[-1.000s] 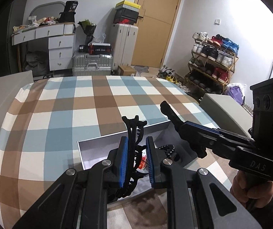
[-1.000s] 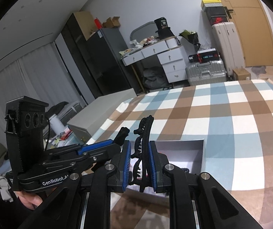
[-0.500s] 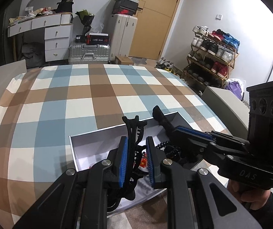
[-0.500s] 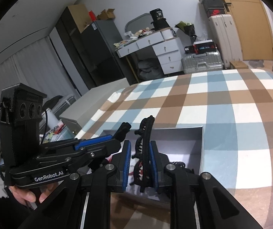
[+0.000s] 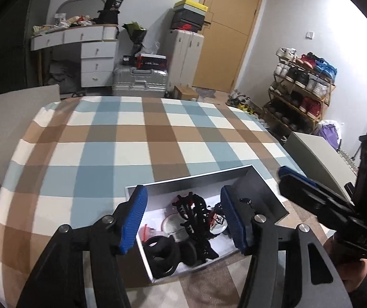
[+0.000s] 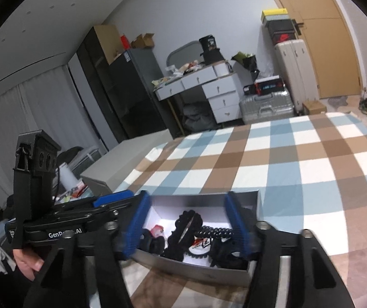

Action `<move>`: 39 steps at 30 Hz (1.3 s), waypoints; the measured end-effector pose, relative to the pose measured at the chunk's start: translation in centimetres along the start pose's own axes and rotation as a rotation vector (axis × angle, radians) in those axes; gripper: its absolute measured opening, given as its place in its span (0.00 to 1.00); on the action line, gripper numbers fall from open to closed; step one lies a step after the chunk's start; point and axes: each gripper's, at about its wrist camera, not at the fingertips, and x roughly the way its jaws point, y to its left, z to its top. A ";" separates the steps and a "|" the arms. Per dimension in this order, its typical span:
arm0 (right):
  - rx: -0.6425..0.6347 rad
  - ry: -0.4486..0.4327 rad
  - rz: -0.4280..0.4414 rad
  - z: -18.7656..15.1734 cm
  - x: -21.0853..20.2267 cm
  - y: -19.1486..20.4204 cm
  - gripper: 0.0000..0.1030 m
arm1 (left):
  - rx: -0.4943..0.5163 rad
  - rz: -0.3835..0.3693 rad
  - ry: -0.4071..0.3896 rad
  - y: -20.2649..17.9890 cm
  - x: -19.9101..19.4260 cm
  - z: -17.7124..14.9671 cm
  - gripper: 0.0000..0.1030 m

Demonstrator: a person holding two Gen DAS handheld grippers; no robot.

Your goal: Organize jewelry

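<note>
Black hair claws point(image 5: 195, 215) lie among beads point(image 6: 217, 231) and hair ties point(image 5: 163, 254) inside the white box point(image 5: 199, 179) on the checked tabletop point(image 5: 106, 138). Above it, the left claw point(image 5: 183, 215) and right claw point(image 6: 187, 220) both hang spread apart, gripping nothing.

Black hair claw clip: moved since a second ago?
Yes. The black hair claw clip left both closed tools and now lies inside the open grey box; left tool and right tool are open.
</note>
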 end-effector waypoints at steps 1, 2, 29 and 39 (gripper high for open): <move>-0.001 -0.016 -0.003 0.0 -0.4 0.1 0.78 | -0.002 0.003 -0.008 0.0 -0.3 0.0 0.53; -0.001 -0.029 -0.004 0.1 -0.7 0.2 0.80 | -0.004 0.009 -0.014 0.1 -0.4 0.0 0.58; -0.186 -0.254 -0.049 0.7 -9.0 8.0 1.00 | 0.017 0.333 -0.336 -1.4 -8.8 -0.4 0.99; -0.301 -0.359 -0.177 -1.5 -9.2 8.7 1.00 | -0.034 0.347 -0.374 0.7 -8.0 -2.3 0.99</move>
